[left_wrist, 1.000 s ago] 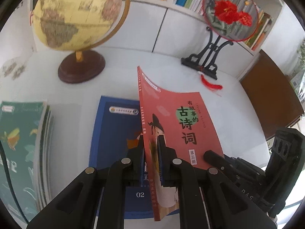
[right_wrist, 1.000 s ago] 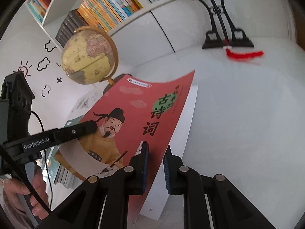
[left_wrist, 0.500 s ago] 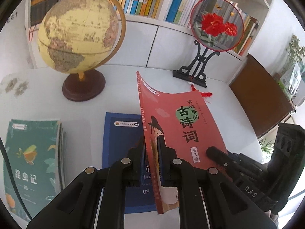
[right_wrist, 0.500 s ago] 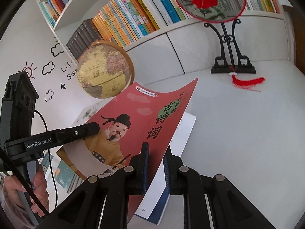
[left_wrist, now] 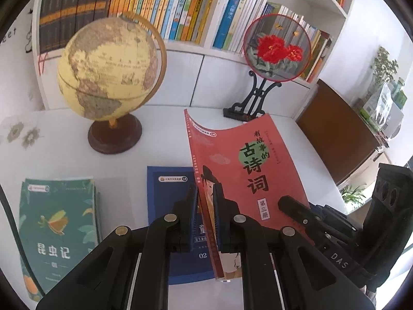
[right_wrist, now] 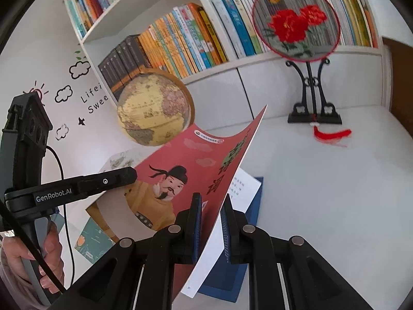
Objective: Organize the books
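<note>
On the left side of the white table (left_wrist: 64, 155) lies a green book (left_wrist: 55, 228), flat, near the front edge. Behind it, closer to the back edge, stands a yellow globe (left_wrist: 108, 69) on a round brown foot. In the middle of the table lies a blue book (left_wrist: 167, 188), flat.

I hold the red book (left_wrist: 247, 165) up in the air above the blue book. It does not touch the table. My left gripper (left_wrist: 205, 214) is pressed tight on the spine side of the red book, near its bottom. The cover shows a man with a black hat and a beard, and big dark letters.

My right gripper (right_wrist: 210, 222) is squeezed on the other side of the same red book, on the open page edge. Its cover and a white page sit between the two blue pads. My left hand (right_wrist: 33, 261) shows low in the right camera's view, wrapped around the handle.

At the back right of the table stands a round fan (left_wrist: 277, 47) with red flowers on a black stand. A red tassel (right_wrist: 331, 134) lies on the table beside the stand. Behind the table, a white shelf (left_wrist: 227, 54) is full of books (left_wrist: 165, 5) standing in a row.
</note>
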Available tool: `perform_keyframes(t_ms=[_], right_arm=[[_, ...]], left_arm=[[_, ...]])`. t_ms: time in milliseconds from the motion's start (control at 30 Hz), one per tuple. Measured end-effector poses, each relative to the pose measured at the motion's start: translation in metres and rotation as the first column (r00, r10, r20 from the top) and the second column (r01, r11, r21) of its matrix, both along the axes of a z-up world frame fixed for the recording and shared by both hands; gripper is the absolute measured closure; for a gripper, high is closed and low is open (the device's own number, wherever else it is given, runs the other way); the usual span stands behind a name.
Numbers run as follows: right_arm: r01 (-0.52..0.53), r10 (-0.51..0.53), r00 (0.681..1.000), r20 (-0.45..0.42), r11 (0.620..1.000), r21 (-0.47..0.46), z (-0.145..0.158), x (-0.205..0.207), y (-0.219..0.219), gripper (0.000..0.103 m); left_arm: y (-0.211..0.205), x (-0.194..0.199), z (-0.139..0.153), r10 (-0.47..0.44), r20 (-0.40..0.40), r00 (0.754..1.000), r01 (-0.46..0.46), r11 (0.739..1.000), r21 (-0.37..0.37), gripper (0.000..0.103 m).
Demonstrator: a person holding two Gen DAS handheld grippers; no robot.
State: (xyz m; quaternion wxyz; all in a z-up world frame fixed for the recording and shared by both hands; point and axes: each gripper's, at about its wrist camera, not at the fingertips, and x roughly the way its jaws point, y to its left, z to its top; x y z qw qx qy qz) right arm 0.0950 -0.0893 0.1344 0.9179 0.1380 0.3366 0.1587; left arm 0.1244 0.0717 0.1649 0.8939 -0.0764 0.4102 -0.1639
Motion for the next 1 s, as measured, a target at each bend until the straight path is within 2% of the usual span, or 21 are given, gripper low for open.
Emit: perform_keyframes(t_ms=[67,133,167,233,267,300,367,433,467,533,567,600,633,667,700,833,900,1000], right_arm=[[-0.004,0.004,1.0,0.021,1.0,0.001,0.008,-0.003,0.008,0.089],[-0.011,0.011,0.999,0.033,1.0,-0.008,0.014,-0.004,0.015,0.089],[-0.024,0.024,0.999,0.041,1.0,-0.005,0.017,-0.005,0.019,0.089],[-0.089,0.087,0.995,0.055,0.996,0.029,0.02,-0.006,0.033,0.099],[-0.088,0.089,0.994,0.067,0.996,-0.013,0.022,-0.007,0.043,0.099],[-0.095,0.1,0.992,0.073,0.993,-0.072,0.022,-0.007,0.053,0.099],[-0.102,0.104,0.994,0.02,0.991,-0.088,0.007,0.001,0.058,0.099],[-0.106,0.101,0.992,-0.075,0.992,-0.067,-0.02,0.008,0.055,0.099],[-0.096,0.086,0.989,-0.12,0.992,-0.078,-0.036,0.008,0.052,0.099],[-0.058,0.046,0.985,-0.164,0.996,-0.067,-0.054,0.004,0.043,0.098],[-0.036,0.028,0.981,-0.193,0.999,-0.035,-0.063,0.003,0.034,0.096],[-0.027,0.03,0.974,-0.224,0.999,0.018,-0.072,0.004,0.025,0.087],[-0.018,0.029,0.969,-0.245,0.999,0.046,-0.077,0.005,0.019,0.076],[0.005,0.015,0.96,-0.278,0.998,0.069,-0.086,0.009,0.011,0.051],[0.017,0.006,0.958,-0.286,0.997,0.077,-0.091,0.012,0.004,0.044],[-0.034,0.073,0.957,-0.281,0.99,0.14,-0.095,0.023,-0.005,0.044],[-0.061,0.105,0.953,-0.283,0.985,0.161,-0.098,0.033,-0.005,0.044],[-0.076,0.121,0.948,-0.293,0.984,0.161,-0.107,0.046,-0.004,0.044]], left_arm=[[0.004,-0.002,0.004,-0.005,0.003,1.0,0.005,1.0,-0.016,0.095],[0.008,-0.005,0.01,-0.053,0.006,0.999,0.053,0.992,-0.114,0.096],[0.007,-0.006,0.013,-0.065,0.008,0.998,0.066,0.988,-0.138,0.096],[0.001,-0.011,0.019,-0.062,0.048,0.997,0.065,0.996,-0.062,0.096],[-0.001,-0.012,0.018,-0.053,0.057,0.997,0.054,0.998,-0.02,0.095],[0.002,-0.012,0.013,-0.043,0.047,0.998,0.043,0.999,0.002,0.093],[0.011,-0.009,-0.004,-0.011,-0.032,0.999,0.011,1.0,0.013,0.092],[0.021,-0.002,-0.027,0.017,-0.146,0.989,-0.019,1.0,-0.009,0.069],[0.026,0.0,-0.039,0.023,-0.199,0.98,-0.031,0.999,-0.037,0.065],[0.031,0.003,-0.066,0.054,-0.301,0.952,-0.079,0.994,-0.07,0.044],[0.031,0.003,-0.078,0.072,-0.323,0.944,-0.099,0.993,-0.07,0.037],[0.029,0.002,-0.087,0.091,-0.327,0.941,-0.118,0.991,-0.064,0.025],[0.027,0.0,-0.094,0.099,-0.327,0.94,-0.125,0.99,-0.059,0.022],[0.024,0.001,-0.1,0.099,-0.331,0.938,-0.126,0.99,-0.06,0.022],[0.021,0.002,-0.107,0.093,-0.34,0.936,-0.121,0.991,-0.063,0.021],[0.01,0.01,-0.133,0.108,-0.387,0.916,-0.128,0.991,-0.027,0.021],[0.007,0.009,-0.132,0.125,-0.355,0.926,-0.139,0.99,-0.014,0.02],[0.004,0.01,-0.134,0.128,-0.335,0.933,-0.14,0.99,-0.014,0.009]])
